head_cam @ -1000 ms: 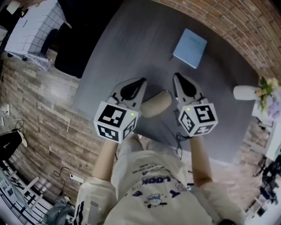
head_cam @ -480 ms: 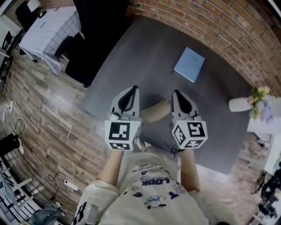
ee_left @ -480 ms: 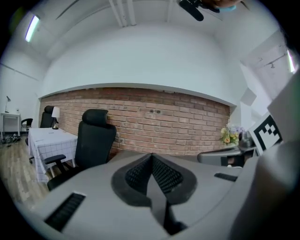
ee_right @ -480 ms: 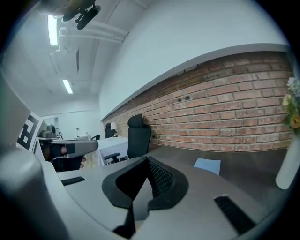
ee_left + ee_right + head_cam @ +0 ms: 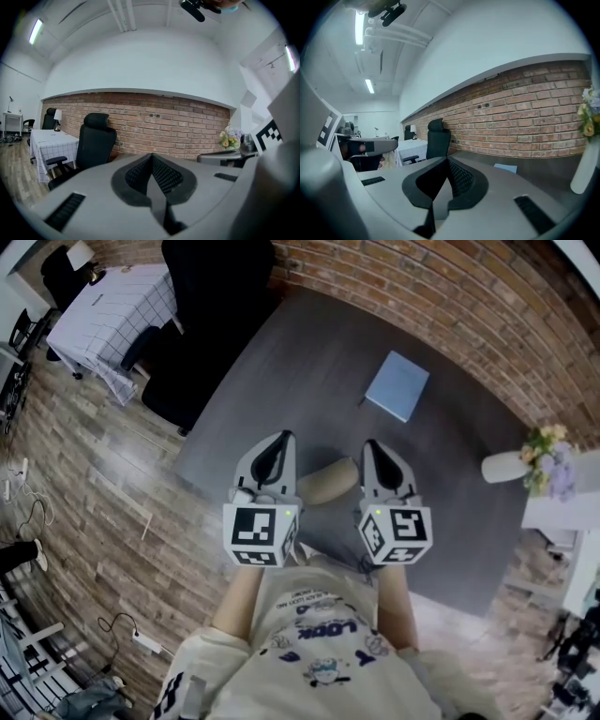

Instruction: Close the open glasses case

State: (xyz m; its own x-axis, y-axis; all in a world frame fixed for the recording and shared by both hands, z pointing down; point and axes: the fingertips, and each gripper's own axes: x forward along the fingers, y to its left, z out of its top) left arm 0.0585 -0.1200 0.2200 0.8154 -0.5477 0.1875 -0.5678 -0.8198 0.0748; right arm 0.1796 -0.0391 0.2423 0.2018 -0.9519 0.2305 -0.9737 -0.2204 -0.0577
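Honestly, the biggest thing here is the dark grey table [image 5: 300, 362], with a pale blue book [image 5: 397, 385] sitting far out on it and a white vase of flowers [image 5: 511, 465] off at the right edge. Neither matters much.

Both tools are held above the near edge of the table. The left gripper [image 5: 284, 437] and right gripper [image 5: 368, 444] each have their jaws pressed fully together with nothing between them, and both point out across the room rather than down at the work.

The beige glasses case [image 5: 328, 481] lies on the table between the two grippers, close to the near edge and touched by neither. From the head view it looks like a rounded capsule with the lid down, so I'd guess the closing is basically done, though I can't make out the seam.

On handling, my read is a light, stiff hard shell with a smooth, probably slick skin and a sprung hinge. It'll skate if you poke one side only. I'd pin one end with a closed tip and push on the lid's long front edge, away from the hinge.
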